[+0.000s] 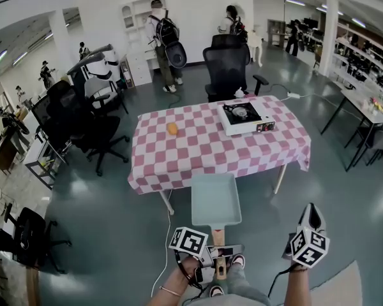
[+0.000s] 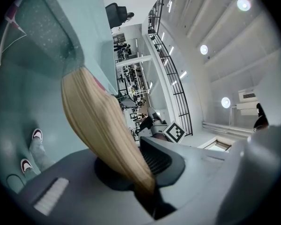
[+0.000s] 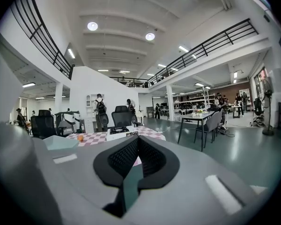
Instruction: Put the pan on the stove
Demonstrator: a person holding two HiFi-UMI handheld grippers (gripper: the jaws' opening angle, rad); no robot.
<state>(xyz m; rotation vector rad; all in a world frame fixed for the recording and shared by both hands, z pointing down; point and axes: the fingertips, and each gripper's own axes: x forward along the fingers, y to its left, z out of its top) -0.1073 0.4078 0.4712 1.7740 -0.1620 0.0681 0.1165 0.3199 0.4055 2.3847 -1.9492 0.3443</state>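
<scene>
Closest to you, your left hand-held gripper (image 1: 218,252) (image 2: 147,172) is clamped on the pan's wooden handle (image 1: 218,238) (image 2: 103,125). The jaws pinch the handle's near end, and it runs up and away from them in the left gripper view. Your hand is wrapped round the gripper body, low in the head view.

Your right hand-held gripper (image 1: 313,210) (image 3: 137,142) is just off to the right at about the same height, apart from the pan. Its jaws are together w/ nothing between them, as far as the right gripper view shows. Only a thin slit of floor shows below the tips.

The pan (image 1: 216,199) (image 2: 61,22) (image 3: 58,142) is pale teal and square w/ low walls. It's held in the air over the grey-green floor (image 1: 115,234), roughly level. It sits just short of the table's near edge and isn't touching the table.

Next out is the table (image 1: 198,152), covered w/ a pink-and-white check cloth. An orange (image 1: 172,128) (image 3: 80,138) lies on its left-centre part. The stove (image 1: 246,116) (image 3: 122,132), a white unit w/ a black top, sits at the far right corner. It's well apart from both the orange and the pan.

Behind the table stands a black office chair (image 1: 228,69). Beyond it, people w/ backpacks stand by a white wall.
</scene>
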